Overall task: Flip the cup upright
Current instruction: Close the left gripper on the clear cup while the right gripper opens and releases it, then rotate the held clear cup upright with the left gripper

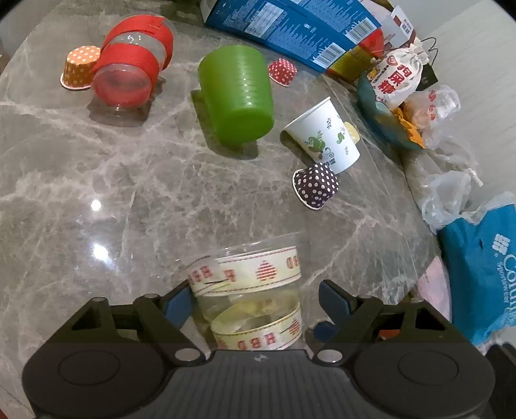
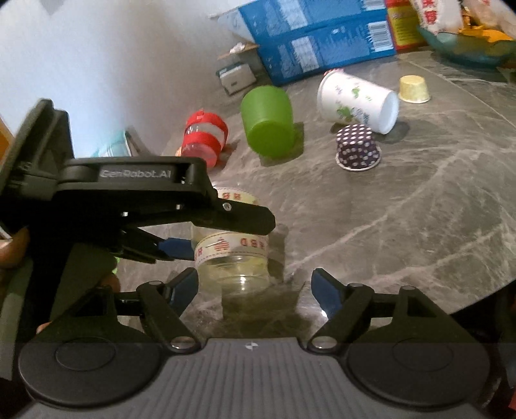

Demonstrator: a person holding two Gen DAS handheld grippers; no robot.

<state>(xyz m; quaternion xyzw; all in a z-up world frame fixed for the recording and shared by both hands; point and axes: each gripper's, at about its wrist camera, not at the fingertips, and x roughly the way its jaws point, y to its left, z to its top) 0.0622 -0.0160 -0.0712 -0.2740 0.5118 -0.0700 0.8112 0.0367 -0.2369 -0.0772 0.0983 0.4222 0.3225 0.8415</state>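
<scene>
1. Fingers (image 1: pixel 179 301) of the left gripper (image 1: pixel 254 299) spread wide on either side of a clear cup (image 1: pixel 250 290) wrapped in cream ribbon; left blue pad touching or just beside the cup wall, right pad apart from it.
2. Fingers (image 2: pixel 180 287) of the right gripper (image 2: pixel 254 287) also spread apart, holding nothing, just in front of the same clear cup (image 2: pixel 232 258).
3. Clear cup resting on the grey marble table (image 1: pixel 96 177) with its closed base up and its mouth down, tilted, between the left fingers.
4. Farther back on the table, all with closed bases showing: green cup (image 1: pixel 237 96) tipped over, red-banded clear cup (image 1: pixel 132 71) tipped over, printed white paper cup (image 1: pixel 324 135) on its side.
5. Small dotted paper cups nearby: purple (image 1: pixel 316 185) just beside the white cup, orange (image 1: pixel 80 66) touching the red-banded cup, red (image 1: pixel 282 71) behind the green cup.
6. Blue boxes (image 1: pixel 290 29) at the far edge.
</scene>
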